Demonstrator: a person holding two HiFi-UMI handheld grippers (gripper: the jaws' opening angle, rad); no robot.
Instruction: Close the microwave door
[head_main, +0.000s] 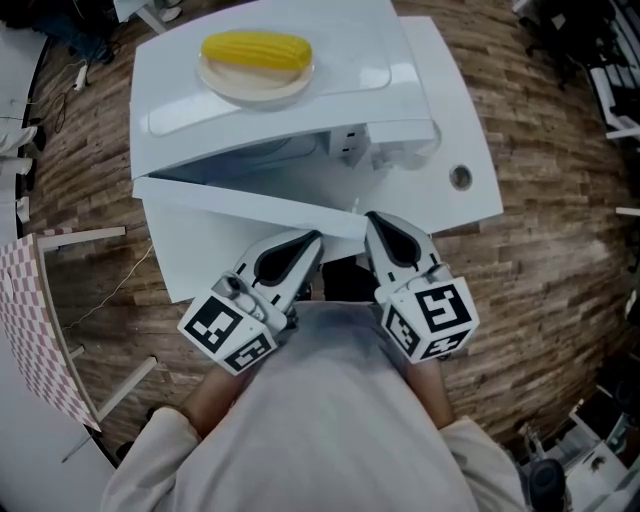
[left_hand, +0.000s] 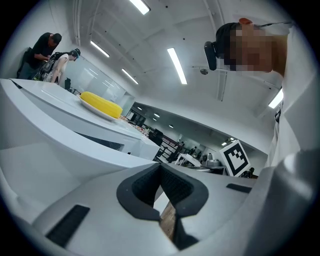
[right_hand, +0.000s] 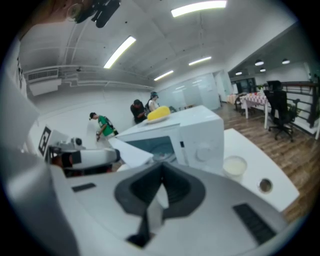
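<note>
Your left tongs (head_main: 312, 242) and right tongs (head_main: 375, 222) hang near your chest, both pinched shut on nothing. On the white table (head_main: 470, 140) the microwave (head_main: 350, 40) stands with its door (head_main: 250, 210) swung wide toward you, its free edge just beside your tips. Closing hasn't begun; next, press that edge inward.

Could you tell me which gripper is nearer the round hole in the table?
Right. The right gripper lies down-left of the hole in the head view; the left gripper lies farther left.
</note>
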